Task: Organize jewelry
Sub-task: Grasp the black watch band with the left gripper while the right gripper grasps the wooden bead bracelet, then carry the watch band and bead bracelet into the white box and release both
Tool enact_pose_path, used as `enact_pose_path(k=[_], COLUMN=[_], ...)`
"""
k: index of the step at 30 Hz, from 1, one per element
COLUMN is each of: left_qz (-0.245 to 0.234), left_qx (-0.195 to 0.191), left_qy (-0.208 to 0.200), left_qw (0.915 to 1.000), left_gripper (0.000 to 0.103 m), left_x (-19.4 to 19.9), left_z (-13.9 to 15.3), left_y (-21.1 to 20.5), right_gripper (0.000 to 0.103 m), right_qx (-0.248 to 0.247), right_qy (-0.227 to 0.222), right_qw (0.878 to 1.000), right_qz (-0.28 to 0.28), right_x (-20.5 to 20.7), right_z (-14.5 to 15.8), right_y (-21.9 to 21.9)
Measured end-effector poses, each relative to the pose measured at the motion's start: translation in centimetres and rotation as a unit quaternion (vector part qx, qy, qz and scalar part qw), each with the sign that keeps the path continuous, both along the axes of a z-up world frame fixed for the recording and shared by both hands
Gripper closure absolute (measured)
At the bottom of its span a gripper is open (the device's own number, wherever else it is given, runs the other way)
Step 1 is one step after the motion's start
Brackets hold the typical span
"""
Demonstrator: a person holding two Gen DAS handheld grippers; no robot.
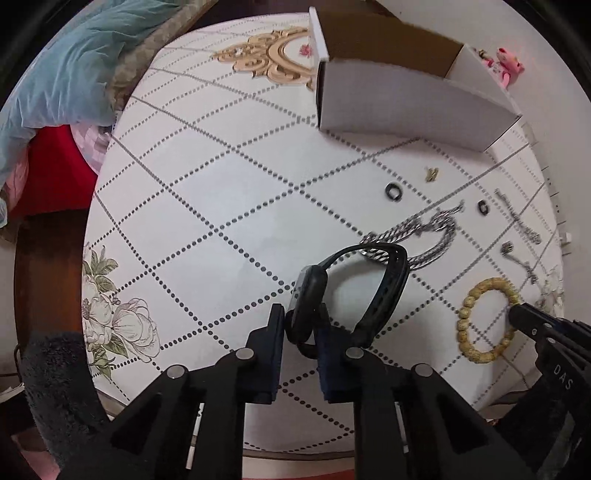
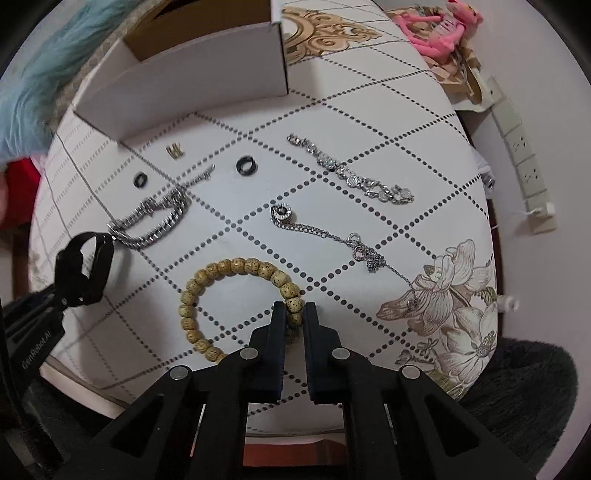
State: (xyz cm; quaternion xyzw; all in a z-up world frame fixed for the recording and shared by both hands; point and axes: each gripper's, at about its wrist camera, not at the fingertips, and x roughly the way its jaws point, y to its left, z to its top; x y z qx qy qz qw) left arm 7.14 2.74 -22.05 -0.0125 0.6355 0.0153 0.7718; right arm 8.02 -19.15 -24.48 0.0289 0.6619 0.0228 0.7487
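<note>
My left gripper (image 1: pixel 301 317) is shut on a black fitness band (image 1: pixel 384 288) and holds it above the table; it also shows in the right wrist view (image 2: pixel 85 266). My right gripper (image 2: pixel 294 310) is shut on a tan bead bracelet (image 2: pixel 229 269) that lies on the table; the bracelet also shows in the left wrist view (image 1: pixel 476 314). A thick silver chain (image 2: pixel 155 218), two black rings (image 2: pixel 246 165) (image 2: pixel 140 180), a gold clip (image 2: pixel 175 150), a crystal bracelet (image 2: pixel 351 173) and a thin pendant necklace (image 2: pixel 332 236) lie on the table. An open white box (image 2: pixel 207 70) stands at the back.
The round white table (image 1: pixel 221 206) has a dotted diamond pattern and flower prints. A pink plush toy (image 2: pixel 439 26) and a power strip (image 2: pixel 524 155) sit at the right. Blue fabric (image 1: pixel 74 62) lies past the table's left edge.
</note>
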Motion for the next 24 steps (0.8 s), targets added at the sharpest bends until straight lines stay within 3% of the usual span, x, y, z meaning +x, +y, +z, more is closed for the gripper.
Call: enact_pose_path(k=[7, 13, 20, 24], left_qz=[-0.005, -0.008, -0.018, -0.015], left_qx=[-0.028, -0.052, -0.058, -0.063], left_qy=[-0.035, -0.068, -0.095, -0.085], left_qw=[0.9990, 0.9963, 0.9936, 0.9943], left_gripper=[0.090, 0.090, 0.090, 0.090], left_x=[0.9, 3.9, 10.9, 15.0], left_z=[4.6, 8.8, 11.1, 10.2], left_y=[-0.6, -0.9, -1.6, -1.2], right_gripper=[0.094, 0.094, 0.094, 0.094], right_qx=[0.046, 0.078, 0.090, 0.085], right_qy=[-0.035, -0.076, -0.141, -0.141], right_qw=[0.998, 0.994, 0.985, 0.985], right_qz=[-0.009, 0.007, 0.036, 0.051], right_x=[0.6, 2.5, 8.7, 13.9], right_z=[4.3, 9.1, 15.6, 16.0], right_y=[-0.8, -0.5, 0.7, 2.0])
